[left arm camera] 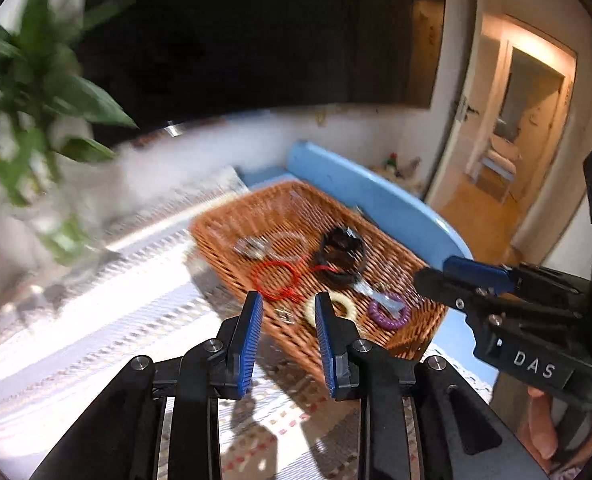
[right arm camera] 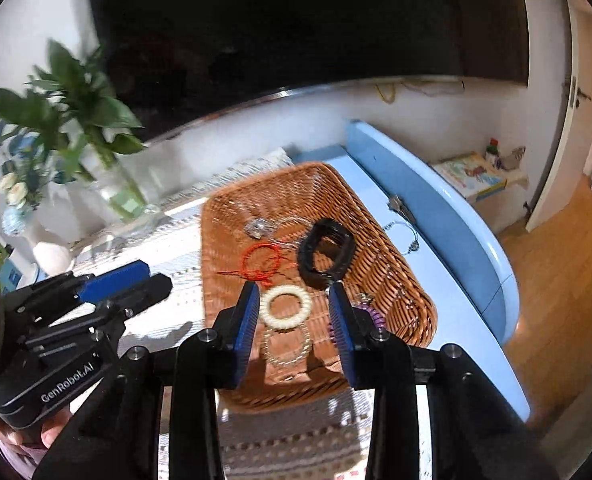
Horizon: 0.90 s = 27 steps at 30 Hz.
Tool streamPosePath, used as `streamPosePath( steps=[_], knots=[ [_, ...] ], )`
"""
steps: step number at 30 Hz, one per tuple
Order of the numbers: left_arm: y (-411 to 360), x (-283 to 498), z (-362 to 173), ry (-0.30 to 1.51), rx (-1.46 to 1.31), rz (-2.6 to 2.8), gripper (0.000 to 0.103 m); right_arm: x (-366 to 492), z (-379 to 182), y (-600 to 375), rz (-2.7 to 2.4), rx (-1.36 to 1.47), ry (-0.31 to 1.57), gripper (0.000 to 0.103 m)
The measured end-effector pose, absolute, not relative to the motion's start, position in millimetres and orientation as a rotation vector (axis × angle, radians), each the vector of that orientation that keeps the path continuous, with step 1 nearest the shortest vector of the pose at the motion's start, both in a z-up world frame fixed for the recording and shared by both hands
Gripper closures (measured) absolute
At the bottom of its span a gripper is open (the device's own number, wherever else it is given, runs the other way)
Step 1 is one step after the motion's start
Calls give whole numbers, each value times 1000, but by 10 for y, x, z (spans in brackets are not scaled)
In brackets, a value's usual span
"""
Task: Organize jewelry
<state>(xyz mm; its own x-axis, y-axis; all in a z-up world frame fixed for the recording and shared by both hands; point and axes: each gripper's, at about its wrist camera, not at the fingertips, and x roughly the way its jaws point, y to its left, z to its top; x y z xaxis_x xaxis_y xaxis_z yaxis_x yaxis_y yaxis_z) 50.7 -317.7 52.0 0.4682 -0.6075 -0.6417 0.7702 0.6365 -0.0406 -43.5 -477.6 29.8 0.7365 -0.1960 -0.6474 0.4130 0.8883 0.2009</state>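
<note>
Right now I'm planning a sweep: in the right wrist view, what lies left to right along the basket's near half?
left gripper → red cord bracelet → cream beaded bracelet → purple coil hair tie

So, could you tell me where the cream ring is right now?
In the right wrist view, the cream ring lies in the basket, just below the red cord.

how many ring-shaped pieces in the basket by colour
In the wicker basket:
red cord bracelet: 1
black band: 1
cream bead bracelet: 1
purple coil: 1
pale gold bead bracelet: 1
clear bracelet: 1
Total: 6
</note>
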Motion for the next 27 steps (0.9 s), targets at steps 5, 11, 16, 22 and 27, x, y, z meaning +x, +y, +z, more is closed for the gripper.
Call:
streamPosePath(
  steps=[5,11,16,22,27],
  knots=[
    [-2801,184,684,470,266,-731,29,-669,461,-4445,-372,297,590,41],
    [-2504,30,492,370,273,-672,28,-797,446,-4143,-420,255,559,38],
    [-2320,286,143,445,186,-698,28,-790,256,-3947,-495,178,526,37],
    [-2223,462,-17,485,126,-700,28,-681,48,-3921,-504,207,514,37],
    [-2174,395,-31,471,127,-702,28,-622,-60,-3927,-509,216,549,37]
  ],
)
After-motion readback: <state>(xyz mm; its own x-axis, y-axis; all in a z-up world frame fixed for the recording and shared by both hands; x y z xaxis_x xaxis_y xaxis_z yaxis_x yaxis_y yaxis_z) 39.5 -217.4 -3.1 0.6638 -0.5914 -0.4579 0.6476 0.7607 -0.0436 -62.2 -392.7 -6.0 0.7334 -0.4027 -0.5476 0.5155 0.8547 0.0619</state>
